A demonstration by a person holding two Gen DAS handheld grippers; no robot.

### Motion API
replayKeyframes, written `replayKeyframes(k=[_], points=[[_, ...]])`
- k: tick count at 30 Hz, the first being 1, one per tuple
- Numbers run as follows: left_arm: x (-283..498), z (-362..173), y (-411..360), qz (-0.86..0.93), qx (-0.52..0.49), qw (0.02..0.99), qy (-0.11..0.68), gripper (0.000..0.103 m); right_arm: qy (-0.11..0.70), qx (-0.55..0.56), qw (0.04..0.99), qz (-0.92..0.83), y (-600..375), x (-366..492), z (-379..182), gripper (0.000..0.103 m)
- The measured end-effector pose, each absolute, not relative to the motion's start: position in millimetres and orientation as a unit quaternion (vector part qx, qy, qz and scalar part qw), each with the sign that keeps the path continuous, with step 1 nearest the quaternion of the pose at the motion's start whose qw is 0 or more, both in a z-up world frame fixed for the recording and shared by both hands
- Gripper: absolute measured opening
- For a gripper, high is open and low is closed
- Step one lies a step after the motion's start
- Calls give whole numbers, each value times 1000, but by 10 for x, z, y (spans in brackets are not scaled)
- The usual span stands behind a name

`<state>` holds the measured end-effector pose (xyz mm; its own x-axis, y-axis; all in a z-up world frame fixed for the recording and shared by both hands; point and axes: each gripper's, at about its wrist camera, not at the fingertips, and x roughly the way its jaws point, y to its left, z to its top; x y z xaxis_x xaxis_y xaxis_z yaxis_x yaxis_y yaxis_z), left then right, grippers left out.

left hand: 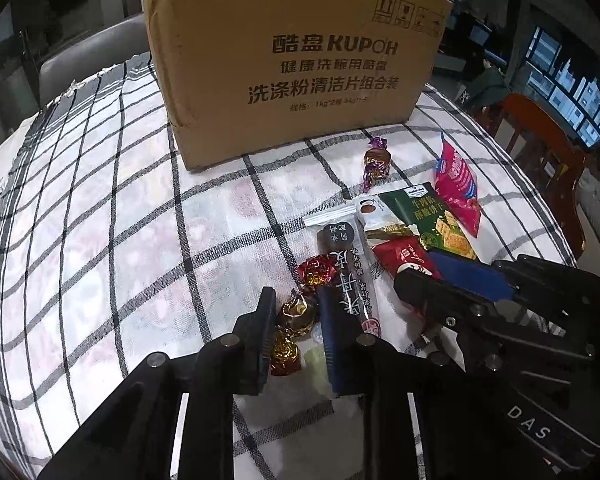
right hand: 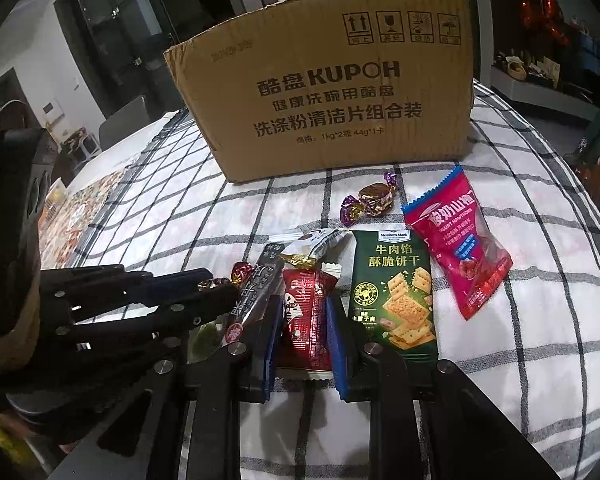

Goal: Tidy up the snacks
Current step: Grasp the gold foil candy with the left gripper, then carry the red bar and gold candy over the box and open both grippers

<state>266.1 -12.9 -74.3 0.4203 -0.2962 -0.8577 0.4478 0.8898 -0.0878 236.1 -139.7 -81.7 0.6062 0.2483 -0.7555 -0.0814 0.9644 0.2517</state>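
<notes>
A brown cardboard box [left hand: 292, 60] [right hand: 332, 100] stands at the back of the checked tablecloth. Snacks lie in front of it: a purple candy [left hand: 376, 160] [right hand: 374, 198], a pink hawthorn packet [left hand: 460, 184] [right hand: 460, 244], a green biscuit packet [left hand: 432, 216] [right hand: 396, 296], a red packet [right hand: 306, 320] [left hand: 404, 258], a long grey bar [left hand: 350, 264] [right hand: 256, 292], and red-gold foil candies [left hand: 296, 312]. My left gripper [left hand: 296, 344] is open around the foil candies. My right gripper [right hand: 302, 344] is open with its jaws either side of the red packet.
A white-and-grey packet [left hand: 380, 216] [right hand: 316, 246] lies above the red one. A wooden chair [left hand: 548, 160] stands at the table's right, a grey chair [left hand: 100, 56] at the far left. A printed mat [right hand: 80, 216] covers the table's left part.
</notes>
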Motion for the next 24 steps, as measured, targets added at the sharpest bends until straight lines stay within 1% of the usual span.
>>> replayKeyframes(k=[7, 12, 17, 24], points=[[2514, -534, -56, -213, 52, 860, 461, 22, 423, 101, 894, 107, -1389, 2276, -698, 23], [2387, -308, 8, -201, 38, 879, 430, 22, 398, 99, 905, 112, -1406, 2171, -513, 23], [2348, -60, 35, -194, 20, 892, 408, 22, 372, 101, 916, 109, -1487, 2150, -258, 23], [2395, 344, -35, -213, 11, 898, 384, 22, 325, 76, 935, 119, -1566, 2220, 221, 23]])
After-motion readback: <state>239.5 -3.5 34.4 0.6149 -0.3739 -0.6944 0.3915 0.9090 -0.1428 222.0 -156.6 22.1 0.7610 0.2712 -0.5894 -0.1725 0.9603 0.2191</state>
